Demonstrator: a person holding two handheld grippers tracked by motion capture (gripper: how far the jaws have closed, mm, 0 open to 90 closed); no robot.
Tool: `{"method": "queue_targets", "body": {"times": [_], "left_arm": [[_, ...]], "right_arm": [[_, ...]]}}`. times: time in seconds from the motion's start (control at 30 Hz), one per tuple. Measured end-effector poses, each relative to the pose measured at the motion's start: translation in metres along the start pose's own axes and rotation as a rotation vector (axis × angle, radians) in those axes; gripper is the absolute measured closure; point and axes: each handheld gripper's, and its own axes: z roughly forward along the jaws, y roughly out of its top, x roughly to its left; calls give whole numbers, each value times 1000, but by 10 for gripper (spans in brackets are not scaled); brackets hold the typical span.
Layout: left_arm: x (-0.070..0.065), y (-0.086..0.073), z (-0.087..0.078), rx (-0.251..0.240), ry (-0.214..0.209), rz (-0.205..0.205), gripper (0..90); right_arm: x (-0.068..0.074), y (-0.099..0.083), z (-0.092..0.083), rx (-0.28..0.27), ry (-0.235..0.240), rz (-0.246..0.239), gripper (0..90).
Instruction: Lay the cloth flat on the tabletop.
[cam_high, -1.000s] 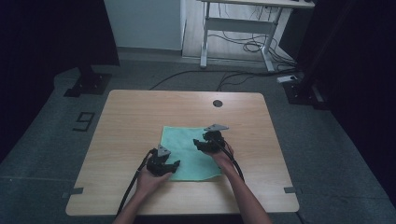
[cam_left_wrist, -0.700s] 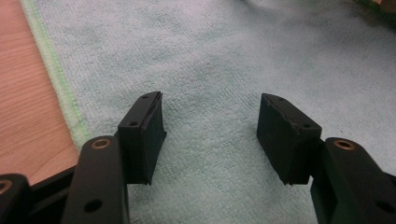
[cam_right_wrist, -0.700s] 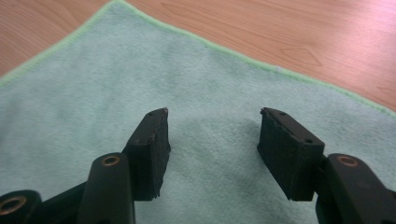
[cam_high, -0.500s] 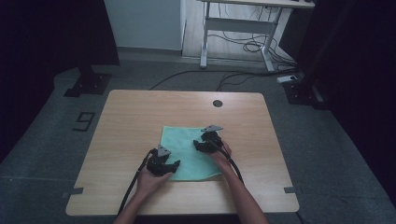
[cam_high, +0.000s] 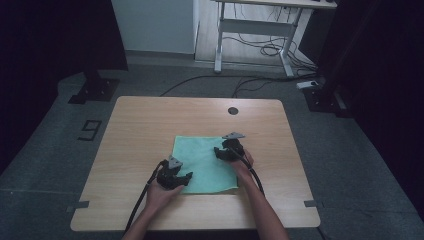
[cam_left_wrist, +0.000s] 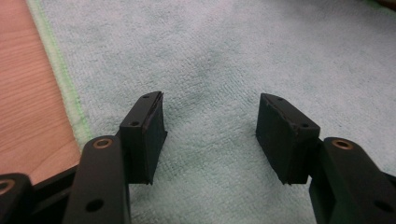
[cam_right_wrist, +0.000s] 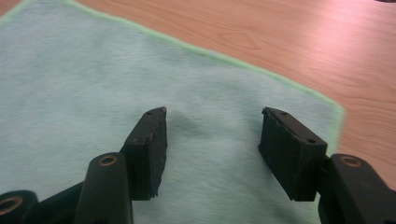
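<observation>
Wooden table (cam_high: 150, 125): one green cloth (cam_high: 202, 157), two grippers, left gripper (cam_high: 184, 178) and right gripper (cam_high: 220, 151), both released.

High view overhead, gripper views close, sharing cloth (cam_high: 205, 160)

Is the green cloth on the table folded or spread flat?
Spread flat. The cloth lies as one square sheet on the table, no fold or doubled edge visible; both gripper views show a smooth single layer.

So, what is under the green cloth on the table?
The green cloth lies flat on the wooden table; bare wood shows all around its edges. It looks flat, with no clear bulge, but what the cloth itself covers cannot be seen.
</observation>
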Motion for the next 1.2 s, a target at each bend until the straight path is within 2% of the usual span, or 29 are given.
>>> {"method": "queue_targets", "body": {"times": [0.17,0.37,0.43,0.5,0.57,0.67,0.77,0.83,0.9,1.03,1.1,1.2], "left_arm": [[0,0,0,0,1,1,425],[0,-1,-1,0,-3,2,423],[0,-1,-1,1,-9,9,423],[3,0,-2,6,-33,3,413],[9,5,-6,-27,-68,-33,409],[17,22,-10,-66,-45,-18,422],[32,48,2,-61,-41,-33,420],[39,61,15,-42,-32,-52,416],[45,69,29,-27,-11,-44,415],[54,76,52,18,11,-35,415],[59,75,60,47,37,-47,414],[63,73,62,41,37,-71,421]], "right_arm": [[-12,-1,-2,-1,-20,20,437],[-14,-2,-1,-10,-17,14,436],[-16,-2,-1,-11,-20,19,441],[-18,-2,-1,-9,-14,27,448],[-19,-1,-2,-4,-12,32,452],[-16,4,-5,-17,4,35,460],[-8,11,-8,-40,20,15,460],[-5,15,-6,-32,20,-3,457],[-5,17,-2,-24,12,-3,455],[-9,17,5,-22,9,18,455],[-11,16,7,-19,13,28,455],[-14,13,12,-6,12,41,453]]}}
